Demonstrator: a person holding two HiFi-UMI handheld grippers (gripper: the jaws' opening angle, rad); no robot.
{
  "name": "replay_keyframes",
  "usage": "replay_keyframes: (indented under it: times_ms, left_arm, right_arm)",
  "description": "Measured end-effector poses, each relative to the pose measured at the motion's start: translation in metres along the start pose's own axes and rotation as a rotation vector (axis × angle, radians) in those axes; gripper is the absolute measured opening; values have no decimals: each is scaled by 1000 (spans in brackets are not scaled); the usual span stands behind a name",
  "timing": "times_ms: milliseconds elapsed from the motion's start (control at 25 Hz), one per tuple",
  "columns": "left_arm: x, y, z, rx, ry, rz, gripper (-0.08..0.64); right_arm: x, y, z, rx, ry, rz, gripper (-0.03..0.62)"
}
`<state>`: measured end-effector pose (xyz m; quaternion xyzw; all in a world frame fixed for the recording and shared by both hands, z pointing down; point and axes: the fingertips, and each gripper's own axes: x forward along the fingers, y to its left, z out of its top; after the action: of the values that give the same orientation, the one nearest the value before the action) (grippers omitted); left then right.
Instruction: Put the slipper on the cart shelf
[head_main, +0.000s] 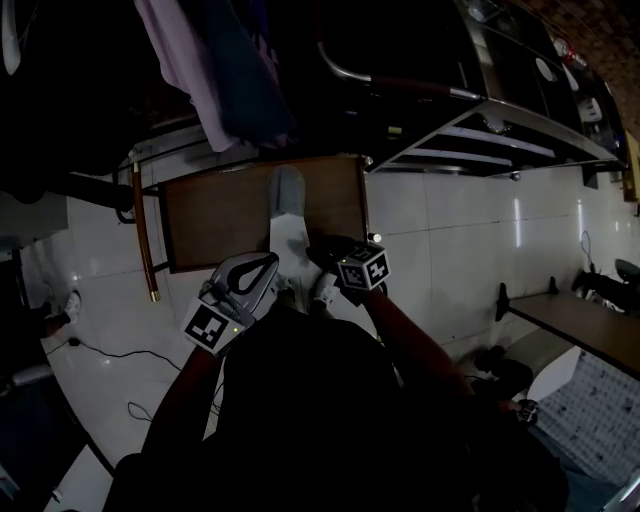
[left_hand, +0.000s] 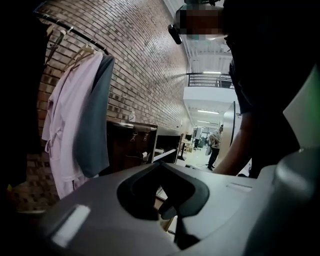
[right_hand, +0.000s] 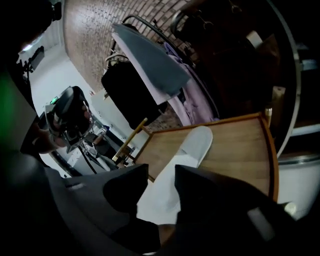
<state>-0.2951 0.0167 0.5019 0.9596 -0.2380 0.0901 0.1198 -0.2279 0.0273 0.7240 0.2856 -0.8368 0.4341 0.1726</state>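
A white slipper (head_main: 287, 200) lies lengthwise on the wooden cart shelf (head_main: 215, 215), toe pointing away and heel reaching past the shelf's near edge. My right gripper (head_main: 318, 262) is at that heel. In the right gripper view the slipper (right_hand: 192, 145) fills the gap between the dark jaws of the right gripper (right_hand: 157, 172), which are shut on its heel end, while the toe rests on the shelf (right_hand: 240, 150). My left gripper (head_main: 272, 262) hovers just left of the heel, jaws together and holding nothing. The left gripper (left_hand: 172, 220) shows only a thin slit between its jaws.
Clothes (head_main: 215, 70) hang on a rail above the shelf's far side against a brick wall (left_hand: 140, 65). A wooden stick (head_main: 143, 235) leans at the shelf's left. Metal rails (head_main: 500, 130) run at upper right. Cables (head_main: 110, 355) lie on the tiled floor; a bench (head_main: 580, 320) stands at right.
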Motion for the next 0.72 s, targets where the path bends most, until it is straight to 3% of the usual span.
replay_keyframes:
  times_ms: [360, 720]
  left_arm:
    - [0, 15, -23, -37, 57, -34, 2]
    - [-4, 24, -32, -59, 64, -13, 2]
  right_arm:
    - [46, -48, -66, 250, 147, -46, 211]
    - [72, -59, -76, 345, 208, -28, 210]
